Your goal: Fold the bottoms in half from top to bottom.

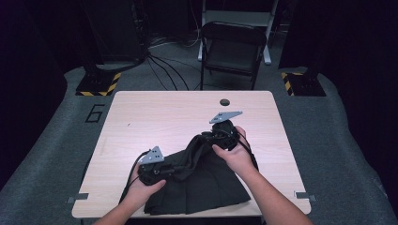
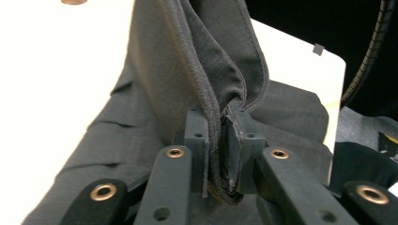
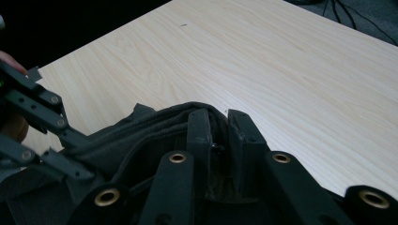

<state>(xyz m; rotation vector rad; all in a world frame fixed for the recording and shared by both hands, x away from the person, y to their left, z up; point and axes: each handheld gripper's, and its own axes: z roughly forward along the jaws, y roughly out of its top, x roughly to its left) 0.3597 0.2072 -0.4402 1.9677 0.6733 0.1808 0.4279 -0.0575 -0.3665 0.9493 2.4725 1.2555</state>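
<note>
One dark garment (image 1: 197,185), long axis diag., near-left to far-right.

Left gripper (image 1: 162,169) jaw tips in the high view are buried in the dark garment (image 1: 197,183), so the pinch can't be read there. Right gripper (image 1: 220,133) is mostly covered by the right hand (image 1: 237,154) and bunched cloth. Garment's near hem, at 6 o'clock, hangs past the table (image 1: 141,108) edge. Forearms are cut off at the bottom. In the left gripper view the garment (image 2: 197,61) runs off the top edge, and the tabletop at 10 o'clock is blown out white.
</note>
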